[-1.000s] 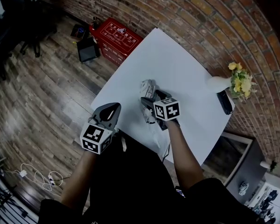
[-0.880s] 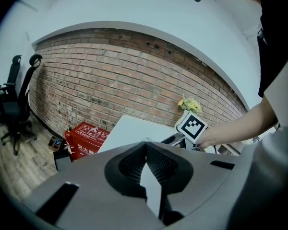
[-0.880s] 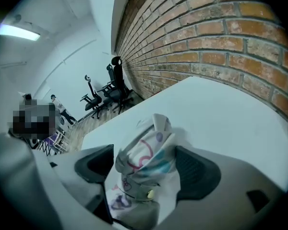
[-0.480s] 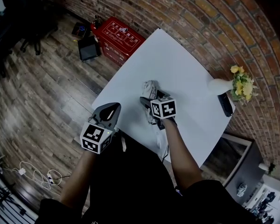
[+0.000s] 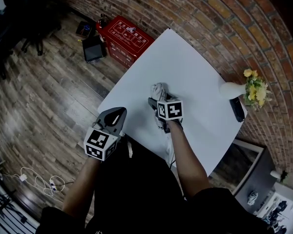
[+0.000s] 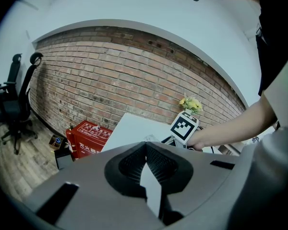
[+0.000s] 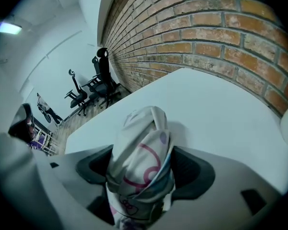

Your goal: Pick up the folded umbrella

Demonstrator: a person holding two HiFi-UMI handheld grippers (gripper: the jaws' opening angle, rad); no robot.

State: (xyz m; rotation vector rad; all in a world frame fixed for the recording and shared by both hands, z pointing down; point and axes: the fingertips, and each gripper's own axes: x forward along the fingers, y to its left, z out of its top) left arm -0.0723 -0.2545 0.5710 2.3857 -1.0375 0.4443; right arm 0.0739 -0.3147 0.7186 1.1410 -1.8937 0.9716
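The folded umbrella, white with pink and blue print, lies near the middle of the white table. My right gripper is shut on the umbrella, one jaw pressed on each side. In the right gripper view the umbrella fills the space between the jaws of the right gripper, and its tip pokes out over the table. My left gripper hangs shut at the table's near left edge, holding nothing. In its own view the left gripper has both jaws meeting.
A white vase with yellow flowers and a black device sit at the table's right edge by the brick wall. On the wood floor to the left are a red box, office chairs and loose cables.
My right gripper has shifted a little to the left along the umbrella. The left gripper has stayed where it was.
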